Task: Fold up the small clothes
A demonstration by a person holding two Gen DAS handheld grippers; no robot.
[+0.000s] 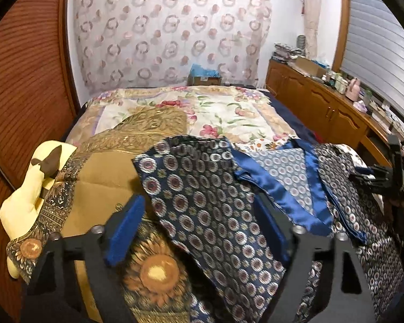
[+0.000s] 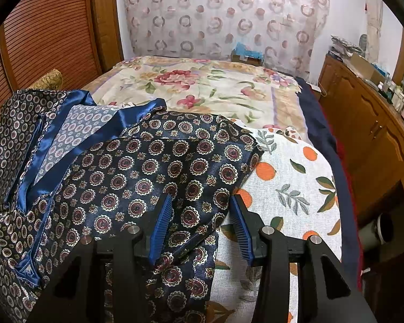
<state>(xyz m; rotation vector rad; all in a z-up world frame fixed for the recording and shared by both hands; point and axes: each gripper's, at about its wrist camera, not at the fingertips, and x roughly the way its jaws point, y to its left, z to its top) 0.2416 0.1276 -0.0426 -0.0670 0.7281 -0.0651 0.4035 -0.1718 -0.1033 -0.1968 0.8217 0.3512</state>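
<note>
The navy garment point(image 2: 159, 167) is silky, with a slight sheen, printed all over with round maroon-and-cream medallions and edged in glossy royal-blue satin trim point(image 2: 105, 132). Its paler blue lining point(image 2: 80, 129) carries a smaller ring print. It lies rumpled on the bed, spread across a white cloth with oranges and leaves point(image 2: 291, 183) on one side and a gold-brown cloth with a sunflower motif point(image 1: 156, 271) on the other.

My right gripper point(image 2: 202, 223) has its jaws apart, and a fold of the navy fabric at the garment's edge lies between the ribbed blue pads; the left pad touches the cloth, while the right pad sits over the orange-print cloth, not pressing.

My left gripper point(image 1: 196, 231) has its jaws standing wide, a flat corner of the navy fabric lying between them without either blue pad clamping it. From that view, the right gripper point(image 1: 385, 177) shows at the far edge, held in a hand.

Beyond lie a floral bedspread point(image 2: 202, 86), a cream cushion point(image 1: 27, 193), a patterned curtain point(image 1: 169, 32) and a wooden cabinet point(image 1: 317, 102). I can read no writing anywhere.
</note>
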